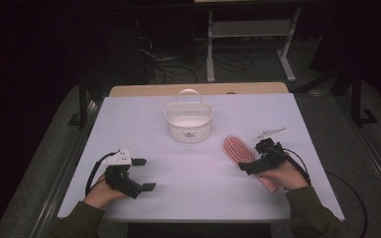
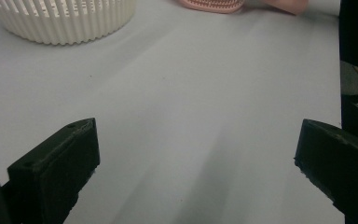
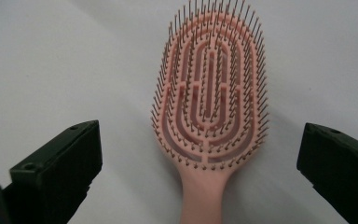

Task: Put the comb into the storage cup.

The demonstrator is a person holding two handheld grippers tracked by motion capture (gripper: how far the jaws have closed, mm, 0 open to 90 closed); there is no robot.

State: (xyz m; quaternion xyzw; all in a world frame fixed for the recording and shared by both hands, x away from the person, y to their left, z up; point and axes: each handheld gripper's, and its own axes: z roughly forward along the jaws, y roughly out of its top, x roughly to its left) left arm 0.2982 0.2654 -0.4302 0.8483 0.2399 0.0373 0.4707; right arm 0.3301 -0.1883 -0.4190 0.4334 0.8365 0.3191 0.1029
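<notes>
A pink hairbrush (image 1: 237, 149) lies bristles-up on the white table (image 1: 129, 124), right of centre. In the right gripper view the hairbrush (image 3: 209, 98) lies between the wide-apart jaws, its handle running toward the camera. My right gripper (image 1: 254, 157) (image 3: 200, 144) is open and straddles the handle end without touching it. A white slatted basket (image 1: 189, 120) with a handle stands at the middle back, and the basket (image 2: 60, 18) appears at the top left of the left gripper view. My left gripper (image 1: 144, 174) (image 2: 196, 149) rests open at the front left over bare table.
A wooden board edge (image 1: 198, 89) shows behind the table. Beyond it, cables and a white frame's legs (image 1: 211, 54) stand on the dark floor. Table edges run close to both forearms. Bare tabletop lies between the grippers and in front of the basket.
</notes>
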